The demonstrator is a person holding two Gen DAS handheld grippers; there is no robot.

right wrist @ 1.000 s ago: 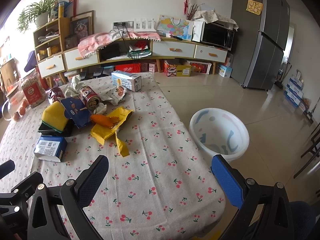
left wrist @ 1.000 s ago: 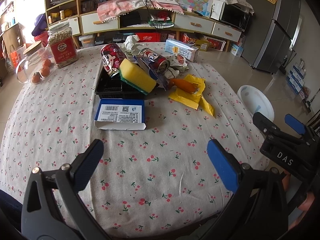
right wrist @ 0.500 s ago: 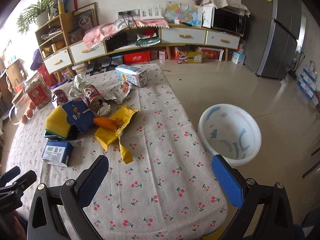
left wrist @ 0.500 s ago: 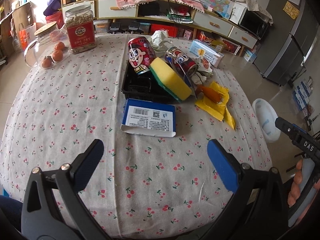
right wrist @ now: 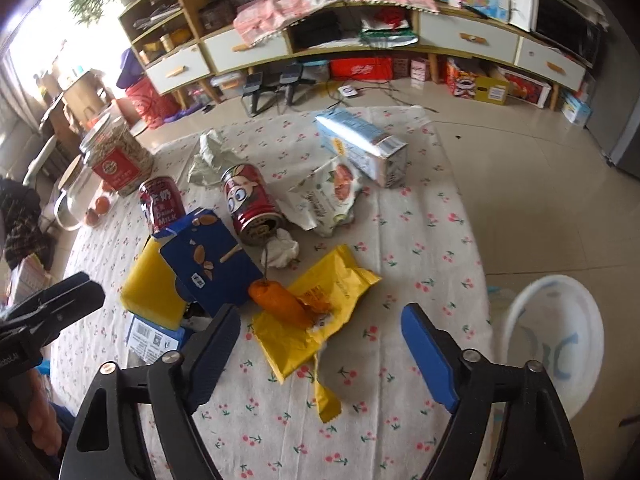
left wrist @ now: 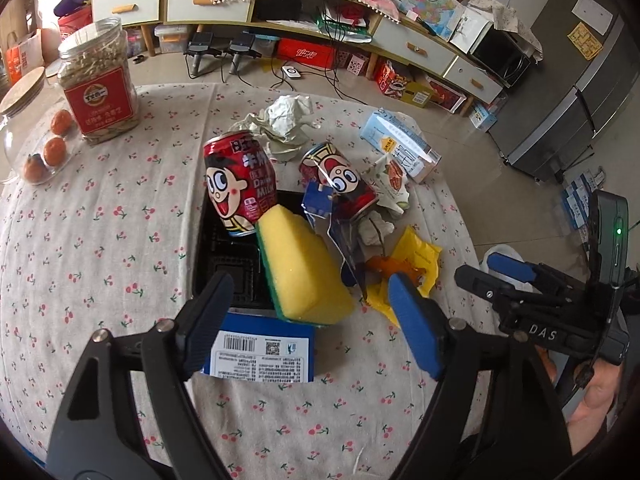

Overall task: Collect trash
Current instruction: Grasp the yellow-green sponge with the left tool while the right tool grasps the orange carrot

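Both grippers hang over the bench [right wrist: 420, 216] with fingers spread and holding nothing: the left gripper [left wrist: 310, 312] above the yellow sponge [left wrist: 302, 268] and blue box [left wrist: 264, 350], the right gripper [right wrist: 320, 344] above the yellow wrapper [right wrist: 320, 312] beside the white bin [right wrist: 556, 344].

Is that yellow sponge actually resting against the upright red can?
Touching. In the left wrist view, the yellow sponge's upper corner presses against the bottom of the red can, with no gap visible between them.

sponge [left wrist: 304, 272] leans on tray [left wrist: 224, 260], box [left wrist: 262, 350] before it (wrapper [left wrist: 416, 264] right).
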